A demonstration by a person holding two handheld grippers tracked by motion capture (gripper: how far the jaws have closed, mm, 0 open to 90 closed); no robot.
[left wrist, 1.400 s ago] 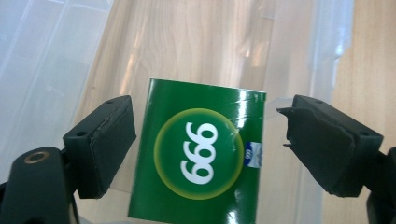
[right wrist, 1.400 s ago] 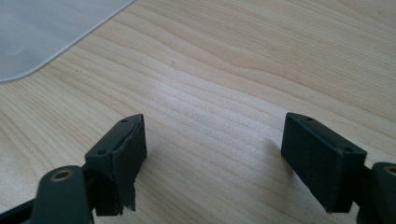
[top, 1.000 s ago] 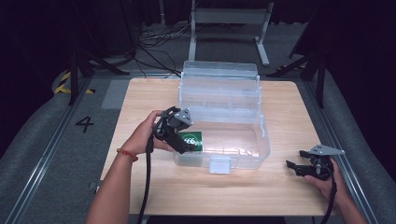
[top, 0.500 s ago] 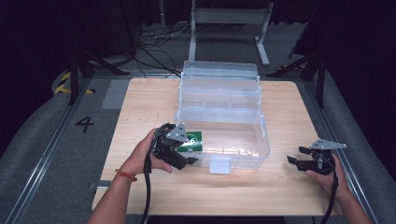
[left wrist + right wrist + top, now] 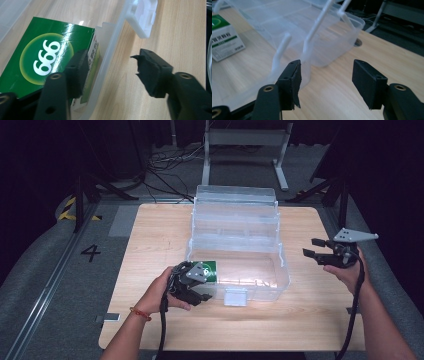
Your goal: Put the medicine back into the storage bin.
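A clear plastic storage box (image 5: 240,245) stands open in the middle of the wooden table (image 5: 150,235), its lid (image 5: 235,200) tilted up at the back. A green carton marked "666" (image 5: 209,269) lies flat in its front left corner. My left gripper (image 5: 197,292) is open just in front of that corner. In the left gripper view the green carton (image 5: 47,57) is beyond one jaw, and the box wall (image 5: 110,45) runs between the jaws of the left gripper (image 5: 111,62). My right gripper (image 5: 311,247) is held open to the right of the box, nothing in it (image 5: 325,72).
A white latch (image 5: 235,297) hangs from the box's front wall, close to my left gripper. Bare tabletop lies to the left, right and front of the box. Behind the table stand a metal frame (image 5: 245,140) and loose cables (image 5: 165,165).
My left gripper has drawn back toward the near edge and stands open, with the green carton left lying in the box. My right gripper has moved farther from the near edge.
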